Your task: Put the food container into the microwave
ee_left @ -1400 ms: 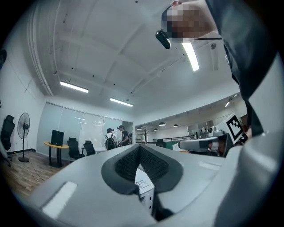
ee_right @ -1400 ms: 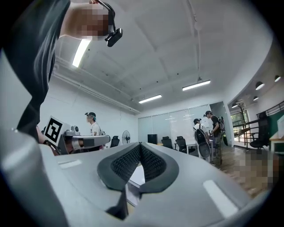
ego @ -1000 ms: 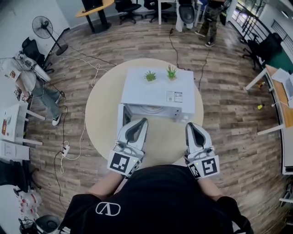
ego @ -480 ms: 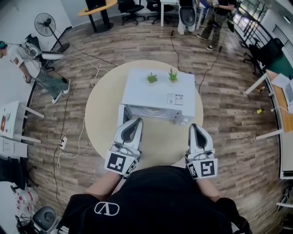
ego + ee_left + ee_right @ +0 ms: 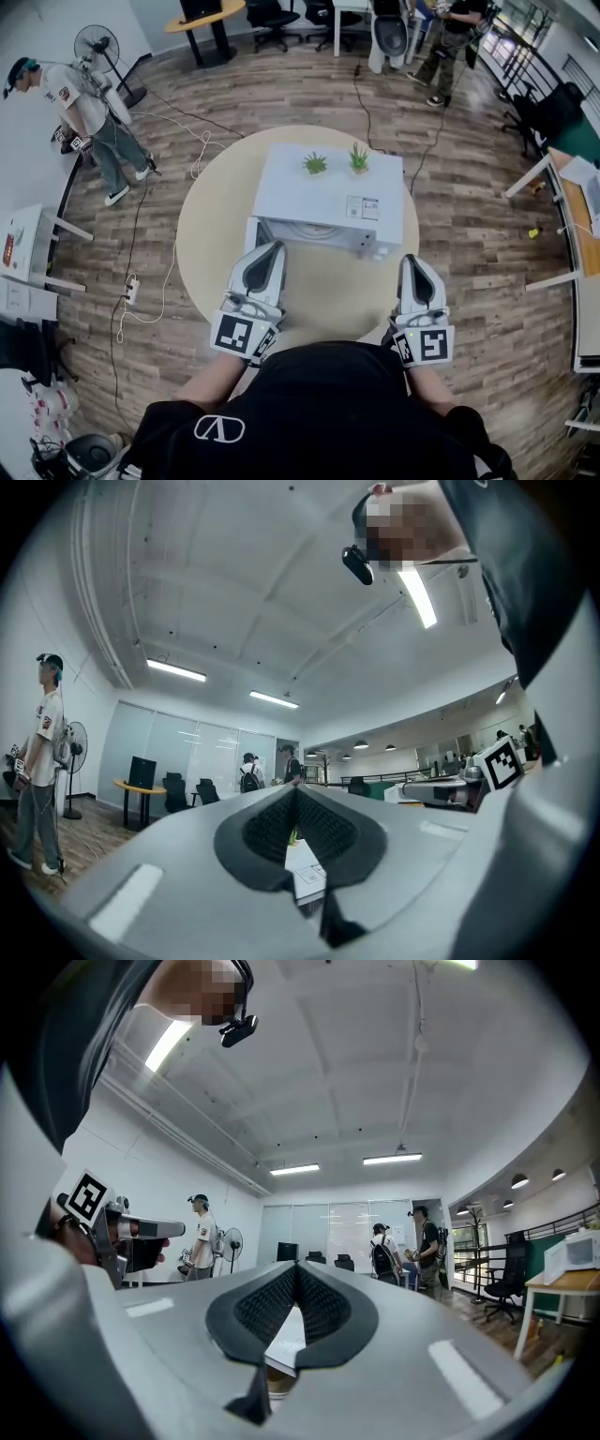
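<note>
one microwave sits on the round table, long axis left to right, front facing the person; a pale round shape shows inside, container or turntable i cannot tell. two potted plants stand on top. left gripper and right gripper: jaws closed, empty

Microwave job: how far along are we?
Done: the microwave door looks open, its cavity showing. In hand: nothing; the left gripper and right gripper are shut and empty in front of it. Left: no food container is in view, so picking and loading remain.
</note>
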The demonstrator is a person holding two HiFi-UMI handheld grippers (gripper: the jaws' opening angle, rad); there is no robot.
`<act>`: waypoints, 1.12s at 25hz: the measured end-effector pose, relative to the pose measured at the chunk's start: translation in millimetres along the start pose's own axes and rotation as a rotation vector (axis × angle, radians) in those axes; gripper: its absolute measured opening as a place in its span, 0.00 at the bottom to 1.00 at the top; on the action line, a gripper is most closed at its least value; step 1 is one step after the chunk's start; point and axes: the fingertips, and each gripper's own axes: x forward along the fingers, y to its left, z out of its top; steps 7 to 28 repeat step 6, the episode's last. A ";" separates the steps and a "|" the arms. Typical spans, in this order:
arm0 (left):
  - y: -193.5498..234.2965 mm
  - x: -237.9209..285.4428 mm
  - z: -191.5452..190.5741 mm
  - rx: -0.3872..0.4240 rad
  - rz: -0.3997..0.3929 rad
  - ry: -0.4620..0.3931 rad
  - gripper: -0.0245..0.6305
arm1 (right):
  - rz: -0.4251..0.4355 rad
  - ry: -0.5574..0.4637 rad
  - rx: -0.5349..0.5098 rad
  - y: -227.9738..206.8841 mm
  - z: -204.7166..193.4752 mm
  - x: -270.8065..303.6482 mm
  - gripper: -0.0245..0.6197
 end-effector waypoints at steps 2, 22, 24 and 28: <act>0.7 0.2 -1.9 -0.001 0.001 0.013 0.04 | 0.004 0.000 -0.004 1.6 0.0 1.2 0.05; 0.3 4.7 2.5 0.001 0.001 -0.025 0.04 | 0.013 0.003 -0.003 1.0 -1.6 4.9 0.05; 0.3 4.7 2.5 0.001 0.001 -0.025 0.04 | 0.013 0.003 -0.003 1.0 -1.6 4.9 0.05; 0.3 4.7 2.5 0.001 0.001 -0.025 0.04 | 0.013 0.003 -0.003 1.0 -1.6 4.9 0.05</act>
